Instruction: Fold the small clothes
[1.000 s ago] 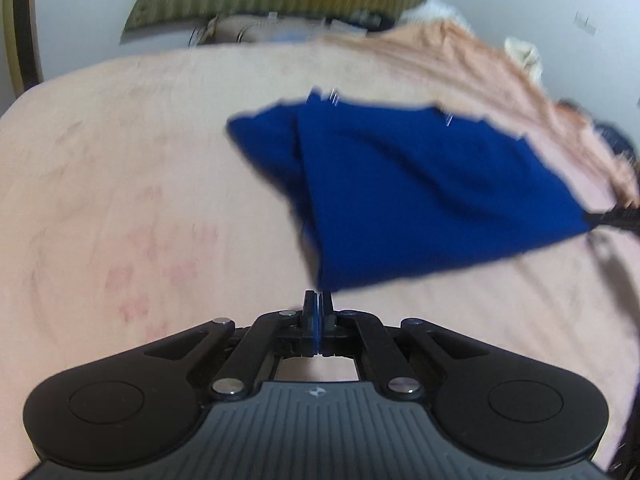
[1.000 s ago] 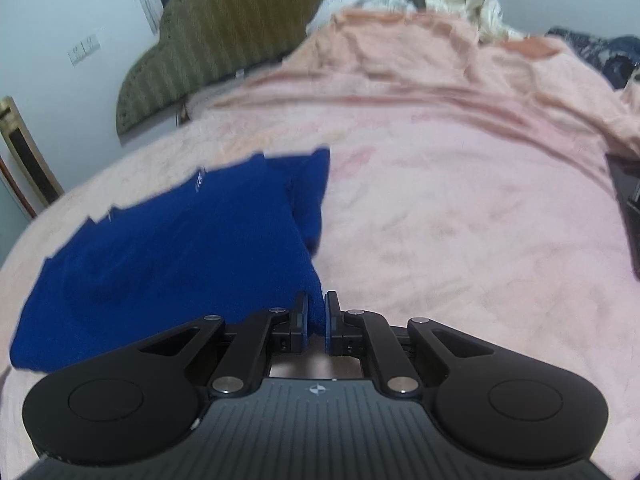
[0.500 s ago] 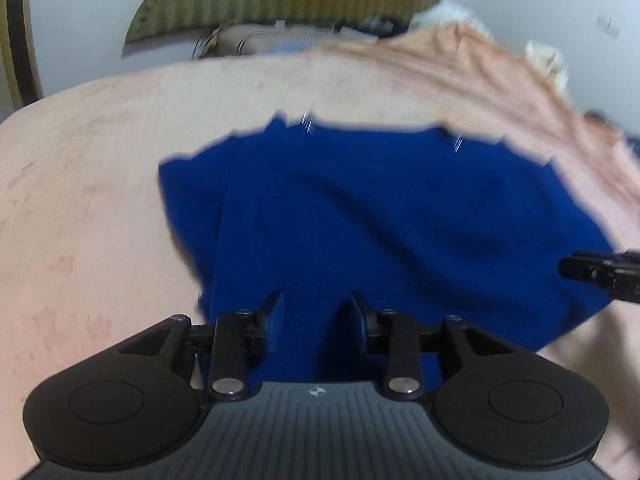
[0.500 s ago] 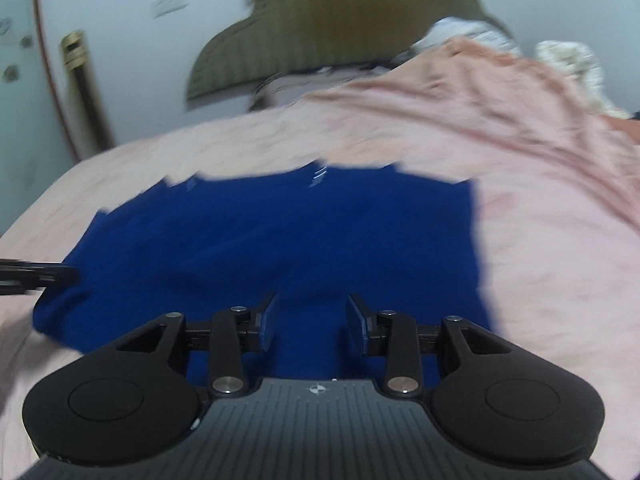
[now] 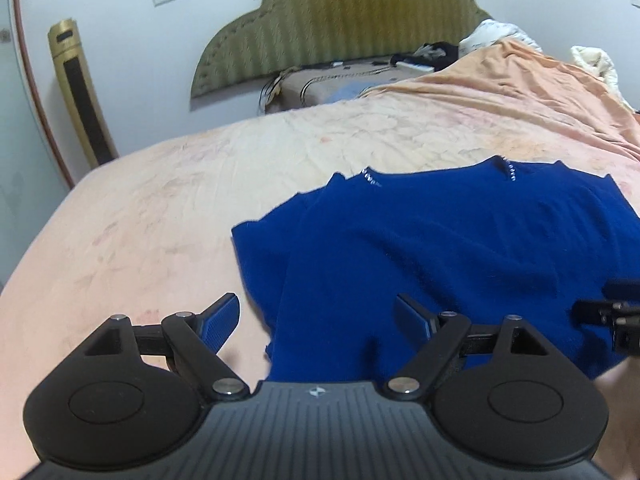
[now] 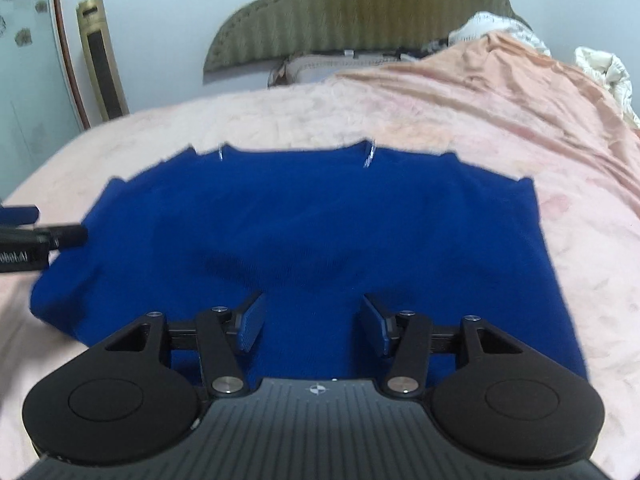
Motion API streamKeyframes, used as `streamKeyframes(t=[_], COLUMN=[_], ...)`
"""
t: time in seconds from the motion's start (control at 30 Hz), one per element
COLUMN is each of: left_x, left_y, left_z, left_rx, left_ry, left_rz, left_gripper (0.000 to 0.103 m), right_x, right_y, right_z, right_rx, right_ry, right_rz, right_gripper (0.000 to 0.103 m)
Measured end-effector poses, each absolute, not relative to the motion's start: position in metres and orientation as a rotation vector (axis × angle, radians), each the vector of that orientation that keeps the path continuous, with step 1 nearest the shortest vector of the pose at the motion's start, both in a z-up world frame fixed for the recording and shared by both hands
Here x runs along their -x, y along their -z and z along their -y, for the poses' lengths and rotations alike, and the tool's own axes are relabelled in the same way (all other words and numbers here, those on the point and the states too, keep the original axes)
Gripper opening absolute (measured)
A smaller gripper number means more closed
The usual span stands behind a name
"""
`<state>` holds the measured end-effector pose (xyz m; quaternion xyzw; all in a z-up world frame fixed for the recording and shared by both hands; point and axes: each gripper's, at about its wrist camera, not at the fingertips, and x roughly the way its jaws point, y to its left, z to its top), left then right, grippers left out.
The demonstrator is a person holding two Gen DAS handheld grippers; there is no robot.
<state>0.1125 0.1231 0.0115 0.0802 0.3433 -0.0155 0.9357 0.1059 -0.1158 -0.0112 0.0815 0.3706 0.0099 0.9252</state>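
Both sets of fingers opening over the blue top [image 6: 320,240], gripping nothing.
I see left gripper [image 5: 316,316] wide, right gripper [image 6: 312,324] narrower; only left view shows the top's folded left edge.

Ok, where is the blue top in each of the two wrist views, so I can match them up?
Left wrist view: the blue top fills the right centre, running off the right edge.
Right wrist view: the blue top lies across the centre, its left part beside the other gripper.
Shared landmark: the olive headboard at the top of both.
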Motion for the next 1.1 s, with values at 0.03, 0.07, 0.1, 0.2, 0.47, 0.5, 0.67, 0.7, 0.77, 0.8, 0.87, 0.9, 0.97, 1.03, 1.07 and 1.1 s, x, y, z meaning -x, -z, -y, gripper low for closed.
streamKeyframes(t=[0.03, 0.07, 0.1, 0.2, 0.47, 0.5, 0.67, 0.7, 0.77, 0.8, 0.87, 0.9, 0.97, 1.03, 1.07, 1.1], left_x=[-0.114, -0.114, -0.115, -0.117, -0.123, -0.124, -0.127, -0.128, -0.13, -0.132, -0.135, -0.136, -0.137, -0.135, -0.135, -0.134], left_y=[-0.011, -0.01, -0.01, -0.008, -0.005, -0.004, -0.002, -0.002, 0.0, 0.0, 0.001, 0.001, 0.002, 0.001, 0.001, 0.001], left_z=[-0.124, -0.125, -0.125, -0.127, -0.132, -0.132, -0.132, -0.132, -0.133, -0.134, -0.134, -0.135, -0.134, -0.132, -0.131, -0.13], left_rx=[-0.159, -0.155, -0.153, -0.149, -0.143, -0.145, -0.151, -0.153, -0.157, -0.158, -0.16, -0.161, -0.161, -0.166, -0.168, -0.166], left_ry=[0.025, 0.019, 0.012, -0.008, -0.03, -0.033, -0.038, -0.04, -0.042, -0.043, -0.052, -0.057, -0.064, -0.069, -0.072, -0.073], left_rz=[-0.705, -0.708, -0.711, -0.722, -0.74, -0.743, -0.747, -0.747, -0.75, -0.752, -0.756, -0.757, -0.754, -0.743, -0.739, -0.734], left_gripper=[0.084, 0.084, 0.084, 0.084, 0.084, 0.084, 0.084, 0.084, 0.084, 0.084, 0.084, 0.084, 0.084, 0.084, 0.084, 0.084], right_x=[-0.107, -0.102, -0.101, -0.096, -0.089, -0.088, -0.089, -0.089, -0.089, -0.089, -0.088, -0.088, -0.087, -0.088, -0.088, -0.088], right_y=[0.013, 0.012, 0.01, 0.007, -0.005, -0.006, -0.007, -0.007, -0.007, -0.007, -0.007, -0.008, -0.008, -0.007, -0.007, -0.007], right_z=[0.114, 0.111, 0.109, 0.1, 0.074, 0.071, 0.063, 0.062, 0.061, 0.059, 0.056, 0.053, 0.048, 0.044, 0.043, 0.043], right_rx=[-0.174, -0.179, -0.178, -0.156, -0.054, -0.043, -0.021, -0.02, -0.017, -0.014, -0.004, 0.004, 0.02, 0.038, 0.043, 0.049], right_ry=[-0.013, -0.009, -0.012, -0.015, -0.049, -0.051, -0.059, -0.061, -0.061, -0.064, -0.073, -0.077, -0.084, -0.082, -0.079, -0.073], right_rz=[-0.775, -0.774, -0.765, -0.744, -0.699, -0.696, -0.694, -0.694, -0.693, -0.693, -0.689, -0.686, -0.68, -0.675, -0.673, -0.667], right_gripper=[0.058, 0.058, 0.058, 0.059, 0.072, 0.074, 0.075, 0.075, 0.075, 0.075, 0.075, 0.075, 0.075, 0.076, 0.076, 0.077])
